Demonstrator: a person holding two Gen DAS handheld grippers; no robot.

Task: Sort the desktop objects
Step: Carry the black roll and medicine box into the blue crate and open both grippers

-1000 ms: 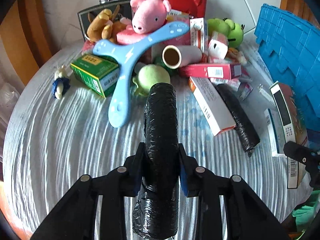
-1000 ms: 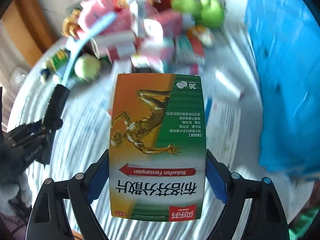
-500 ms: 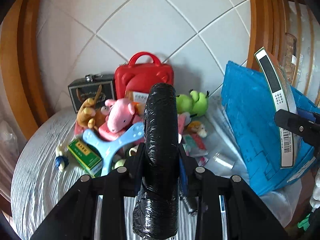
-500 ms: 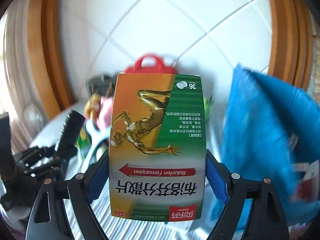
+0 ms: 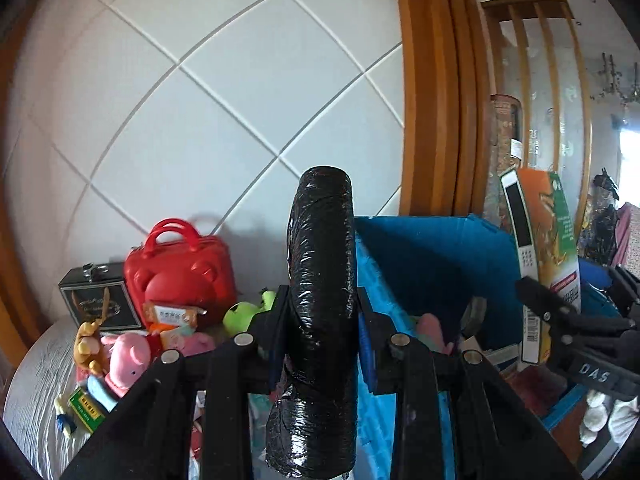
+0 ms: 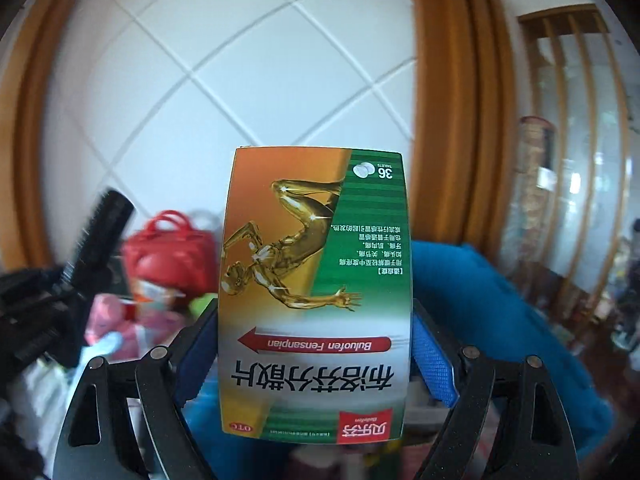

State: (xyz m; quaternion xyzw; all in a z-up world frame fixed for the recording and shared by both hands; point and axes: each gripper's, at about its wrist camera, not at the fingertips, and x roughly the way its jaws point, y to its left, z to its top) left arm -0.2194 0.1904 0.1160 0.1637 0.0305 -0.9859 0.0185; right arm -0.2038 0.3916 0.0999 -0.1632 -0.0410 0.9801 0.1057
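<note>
My left gripper (image 5: 320,336) is shut on a black plastic-wrapped roll (image 5: 320,280) and holds it up in the air beside the blue bin (image 5: 432,256). My right gripper (image 6: 316,356) is shut on an orange and green medicine box (image 6: 316,280), held upright over the blue bin (image 6: 480,300). The box (image 5: 548,248) and the right gripper (image 5: 568,312) also show at the right of the left wrist view. The left gripper with the roll (image 6: 100,236) shows at the left of the right wrist view.
A pile stays on the round table (image 5: 36,372): a red case (image 5: 180,272), a dark tin (image 5: 96,300), a pink pig plush (image 5: 128,356), a green plush (image 5: 240,312), a green box (image 5: 86,402). Some items lie inside the bin. A tiled wall and wooden frame stand behind.
Both grippers have lifted from the table and swung right, toward the blue bin. Each still holds its object. The table pile has dropped to the lower left of both views.
</note>
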